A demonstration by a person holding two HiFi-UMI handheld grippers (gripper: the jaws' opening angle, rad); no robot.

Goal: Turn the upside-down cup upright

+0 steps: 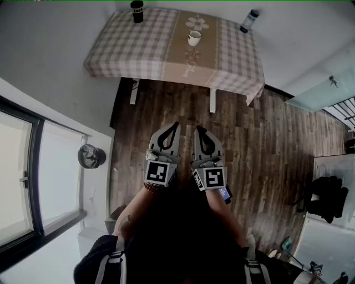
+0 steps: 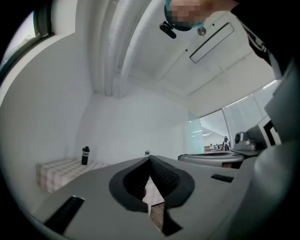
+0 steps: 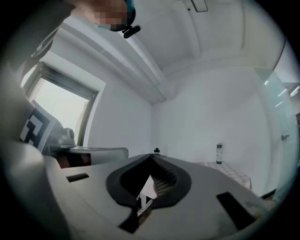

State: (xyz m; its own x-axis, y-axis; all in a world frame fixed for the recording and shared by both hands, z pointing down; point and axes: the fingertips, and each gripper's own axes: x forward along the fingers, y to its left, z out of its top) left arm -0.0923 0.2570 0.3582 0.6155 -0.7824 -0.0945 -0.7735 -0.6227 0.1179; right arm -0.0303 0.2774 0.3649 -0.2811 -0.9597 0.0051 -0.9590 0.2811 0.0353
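Note:
A white cup point(image 1: 194, 37) stands on the middle strip of a table with a checked cloth point(image 1: 150, 50), far ahead of me; it is too small to tell which way up it is. My left gripper point(image 1: 176, 125) and right gripper point(image 1: 198, 129) hang side by side close to my body over the wooden floor, well short of the table. Both are shut with nothing between the jaws. In the left gripper view the left gripper point(image 2: 150, 160) has its tips together; the right gripper point(image 3: 151, 157) shows the same in its own view.
A black bottle point(image 1: 137, 11) stands at the table's far left and a slim dark-capped bottle point(image 1: 249, 21) at its far right. A window and a round metal object point(image 1: 91, 156) are on the left. A white counter with a black item point(image 1: 327, 197) is on the right.

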